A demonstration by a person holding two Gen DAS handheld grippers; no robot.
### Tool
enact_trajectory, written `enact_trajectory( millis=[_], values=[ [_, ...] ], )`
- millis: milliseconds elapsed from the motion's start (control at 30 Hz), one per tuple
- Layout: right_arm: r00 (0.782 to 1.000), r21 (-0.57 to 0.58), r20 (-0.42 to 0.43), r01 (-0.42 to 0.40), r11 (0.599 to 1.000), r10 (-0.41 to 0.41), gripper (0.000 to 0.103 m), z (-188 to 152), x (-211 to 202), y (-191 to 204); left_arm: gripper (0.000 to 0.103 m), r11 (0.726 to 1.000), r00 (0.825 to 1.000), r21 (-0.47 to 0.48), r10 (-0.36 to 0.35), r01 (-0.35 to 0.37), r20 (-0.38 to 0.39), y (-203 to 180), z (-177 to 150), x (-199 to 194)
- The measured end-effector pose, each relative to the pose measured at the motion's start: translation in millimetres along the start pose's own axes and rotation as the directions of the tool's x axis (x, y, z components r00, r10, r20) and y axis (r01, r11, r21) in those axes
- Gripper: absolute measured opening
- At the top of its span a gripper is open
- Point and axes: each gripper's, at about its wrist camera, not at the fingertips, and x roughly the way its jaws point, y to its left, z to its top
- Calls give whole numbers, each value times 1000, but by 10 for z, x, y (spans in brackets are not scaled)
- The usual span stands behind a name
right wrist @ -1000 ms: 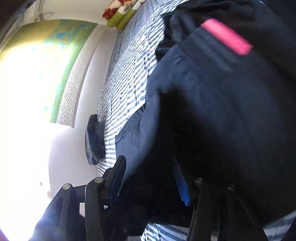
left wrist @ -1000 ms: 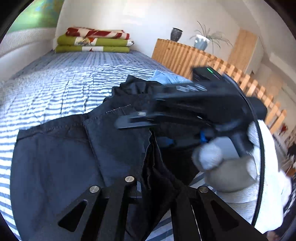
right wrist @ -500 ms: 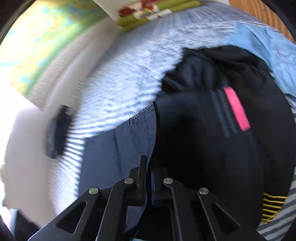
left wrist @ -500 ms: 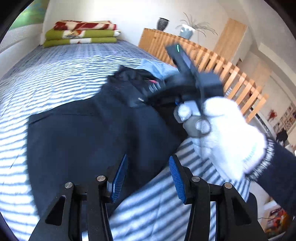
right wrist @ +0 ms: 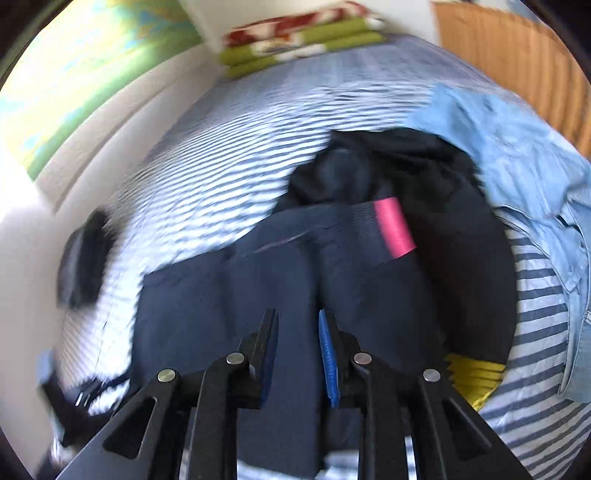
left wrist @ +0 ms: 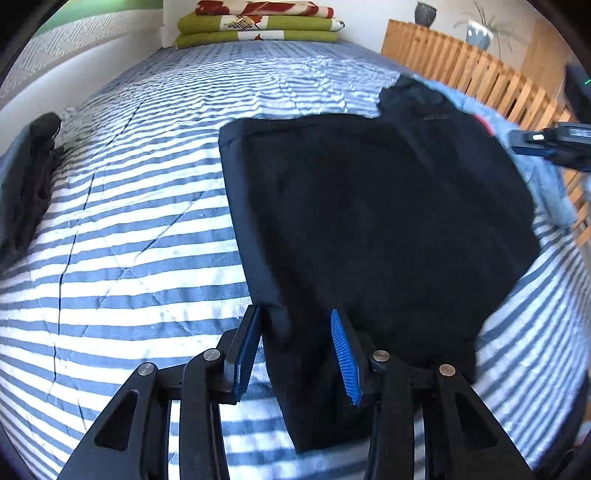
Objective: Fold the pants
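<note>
The dark navy pants (left wrist: 369, 221) lie folded flat on the striped bed (left wrist: 129, 240). In the left wrist view my left gripper (left wrist: 295, 350) hangs over their near left corner. Its jaws are closing with that corner between the blue pads (left wrist: 245, 350), which do not press on it. My right gripper (left wrist: 546, 144) shows at the right edge of that view, past the pants' far right side. In the blurred right wrist view the right gripper (right wrist: 299, 347) hovers over the pants (right wrist: 258, 295). Its jaws are opening, with fabric only below them.
A black garment with a pink stripe (right wrist: 395, 229) and a light blue shirt (right wrist: 517, 166) lie beyond the pants. Folded blankets (left wrist: 258, 22) sit at the bed's head. A wooden slatted rail (left wrist: 461, 62) runs along the right. A dark item (left wrist: 29, 177) lies at the left edge.
My left gripper let go of the pants, opened and swung down to their near left corner. The right gripper shut on the fabric, then parted and drew off right. The pants now lie flat.
</note>
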Motion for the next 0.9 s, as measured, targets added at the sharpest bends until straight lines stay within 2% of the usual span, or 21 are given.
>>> enact_trajectory(
  millis=[133, 233, 267, 433, 500, 600, 733, 900],
  values=[
    [996, -124, -72, 43, 991, -52, 21, -229, 350, 277, 43, 999, 1000, 22, 26, -26, 16, -43, -4, 35],
    [977, -219, -85, 172, 960, -194, 18, -319, 704, 322, 44, 1000, 1000, 8, 6, -6, 10, -9, -39, -20],
    [972, -223, -90, 191, 956, -216, 16, -328, 799, 277, 44, 1000, 1000, 3, 6, -6, 13, 13, -45, -66],
    [981, -160, -84, 159, 974, -174, 19, -300, 643, 214, 44, 993, 998, -111, -23, 29, 57, 218, -183, -445],
    [991, -161, -49, 117, 980, -127, 19, -278, 494, 338, 47, 987, 998, -151, -39, 46, 51, 291, -232, -464],
    [998, -214, -37, 41, 976, -50, 19, -177, 447, 716, 47, 985, 999, -167, -26, 33, 45, 289, -277, -395],
    [995, -250, -87, -75, 965, 55, 19, -15, 700, 1322, 47, 985, 999, -168, -23, 27, 24, 195, -330, -287],
    [979, -253, -173, -151, 956, 109, 19, 284, 1356, 1861, 42, 982, 997, -173, -73, 78, 32, 185, -389, -251]
  ],
)
